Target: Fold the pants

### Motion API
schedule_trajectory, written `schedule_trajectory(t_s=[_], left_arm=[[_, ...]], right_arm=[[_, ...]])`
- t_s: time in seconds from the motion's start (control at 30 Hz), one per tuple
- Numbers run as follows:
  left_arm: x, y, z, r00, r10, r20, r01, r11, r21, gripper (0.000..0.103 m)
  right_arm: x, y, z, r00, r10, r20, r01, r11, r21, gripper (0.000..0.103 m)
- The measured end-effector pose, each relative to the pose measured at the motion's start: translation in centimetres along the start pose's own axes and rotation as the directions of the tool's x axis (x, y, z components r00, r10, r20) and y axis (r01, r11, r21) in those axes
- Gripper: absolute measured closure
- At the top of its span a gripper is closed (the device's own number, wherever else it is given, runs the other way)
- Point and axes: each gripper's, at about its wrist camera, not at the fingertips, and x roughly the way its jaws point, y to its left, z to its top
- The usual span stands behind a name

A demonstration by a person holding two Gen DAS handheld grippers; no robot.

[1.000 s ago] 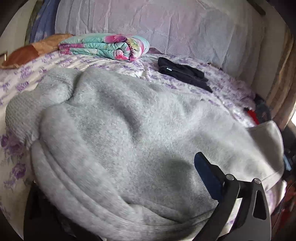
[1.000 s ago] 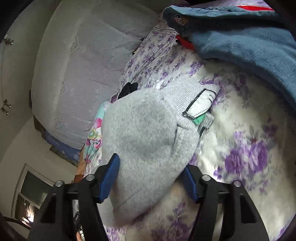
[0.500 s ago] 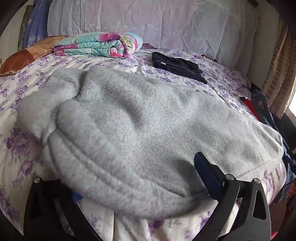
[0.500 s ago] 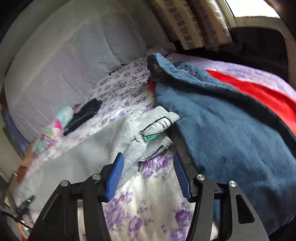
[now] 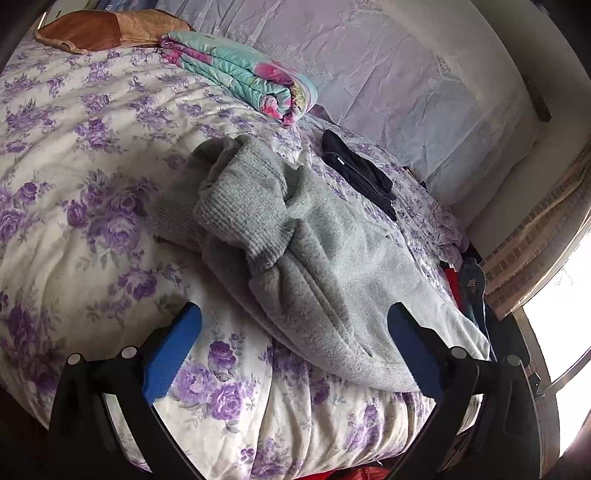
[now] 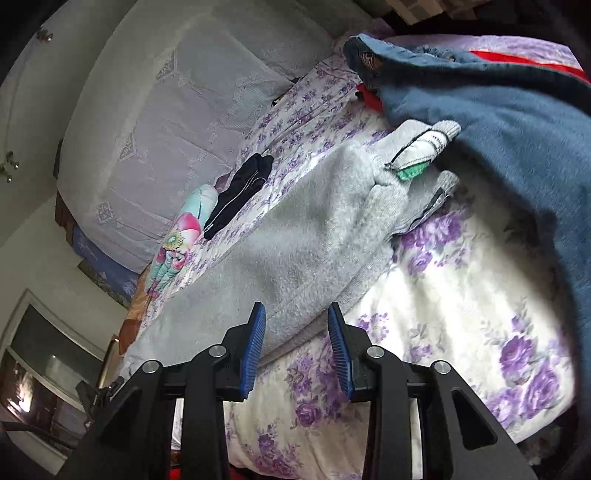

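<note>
Grey fleece pants (image 5: 332,258) lie folded lengthwise along the floral bed, ribbed cuffs bunched at the far left end. My left gripper (image 5: 291,325) is open and empty, its blue pads just short of the pants' near edge. In the right wrist view the pants (image 6: 295,236) run from the waistband with a white and green label (image 6: 417,158) down toward me. My right gripper (image 6: 297,325) is open, its pads on either side of the pants' near edge, not closed on it.
A folded turquoise floral blanket (image 5: 243,77) and a black garment (image 5: 358,173) lie by the headboard. A blue fleece blanket (image 6: 498,122) with red fabric is piled right of the waistband. A brown pillow (image 5: 99,29) lies far left. The bed edge is close below both grippers.
My left gripper let go of the pants and pulled back and up, leaving them on the bed. My right gripper swung back to the pants' near edge, its jaws a little narrower.
</note>
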Motion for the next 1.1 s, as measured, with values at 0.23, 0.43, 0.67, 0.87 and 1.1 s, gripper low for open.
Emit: schedule_trajectory(t_s=[0.23, 0.43, 0.67, 0.87, 1.1], left_arm=[[0.2, -1.0, -0.4, 1.0, -0.006, -0.015, 0.007, 0.999, 0.038, 0.005], [-0.9, -0.5, 0.5, 0.996, -0.085, -0.021, 0.085, 0.996, -0.026, 0.005], [0.0, 0.0, 1.3, 0.985, -0.166, -0.055, 0.159, 0.981, -0.11, 0.009], [0.0, -0.7, 1.0, 0.996, -0.042, -0.083, 0.038, 0.998, -0.053, 0.038], [-0.8, -1.0, 0.8, 0.994, -0.052, -0.099, 0.048, 0.998, -0.046, 0.054]], right_arm=[[1.2, -0.2, 0.1, 0.999, 0.04, 0.018, -0.04, 0.999, 0.023, 0.097], [-1.5, 2.6, 0.6, 0.989, 0.092, 0.114, -0.08, 0.992, -0.102, 0.098], [-0.3, 1.2, 0.8, 0.993, 0.084, 0.083, -0.081, 0.996, -0.041, 0.098], [-0.3, 0.9, 0.8, 0.994, 0.088, 0.067, -0.085, 0.996, -0.039, 0.098], [0.0, 0.5, 0.7, 0.995, 0.085, 0.054, -0.083, 0.996, -0.031, 0.098]])
